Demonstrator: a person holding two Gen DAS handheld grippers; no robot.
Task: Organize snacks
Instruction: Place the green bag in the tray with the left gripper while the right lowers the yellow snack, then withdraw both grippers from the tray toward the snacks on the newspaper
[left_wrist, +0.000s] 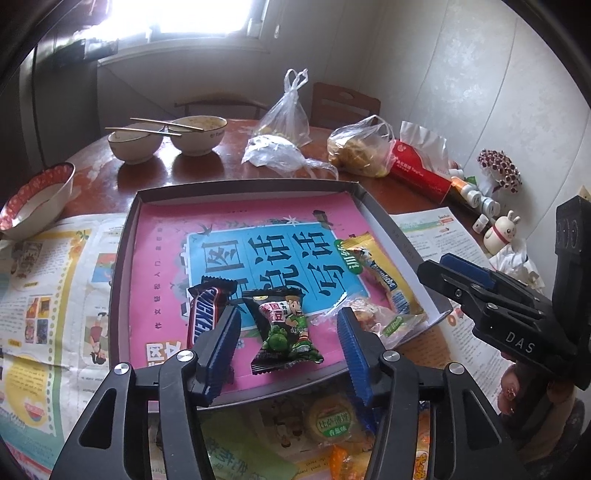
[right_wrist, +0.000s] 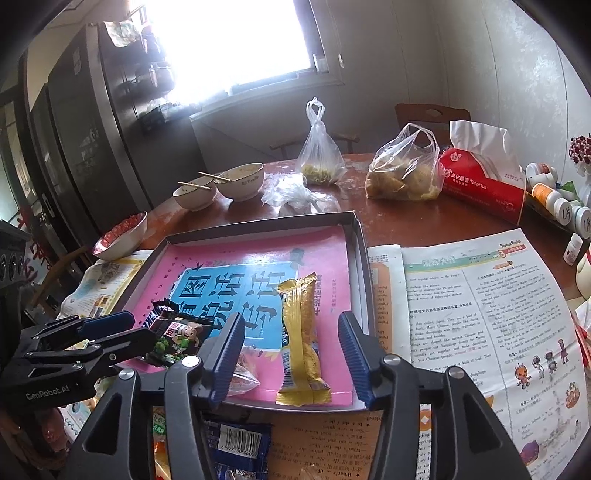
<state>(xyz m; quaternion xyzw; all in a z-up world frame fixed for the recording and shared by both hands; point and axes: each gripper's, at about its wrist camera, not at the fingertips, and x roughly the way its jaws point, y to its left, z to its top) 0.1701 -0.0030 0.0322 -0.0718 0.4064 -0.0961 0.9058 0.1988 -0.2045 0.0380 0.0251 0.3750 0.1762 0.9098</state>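
Sitting flat on the table, the tray already holds four snacks, all lying on the pink book cover that lines its bottom. From the left wrist view, a Snickers bar lies at about 9 o'clock from the tray's middle, a black-and-green pea packet at 6 o'clock, a small clear packet at 4 o'clock and a gold bar at 3 o'clock, along the right wall.

The left gripper hangs over the near edge with its jaws apart; the pea packet lies between the blue pads but they do not press on it, so nothing is held. The right gripper likewise stands with jaws apart around the gold bar, pads clear of it. I judge both snacks as just set down, not gripped.

What is left lies outside the tray, on the newspaper at 6 o'clock below the near wall: a round biscuit pack, an orange wrapper and a blue packet with a barcode. Other pieces there are hidden by the gripper frames. So the job looks roughly half done: four in, at least three waiting. The snacks inside lie at mixed angles, and whether they need straightening I cannot say.
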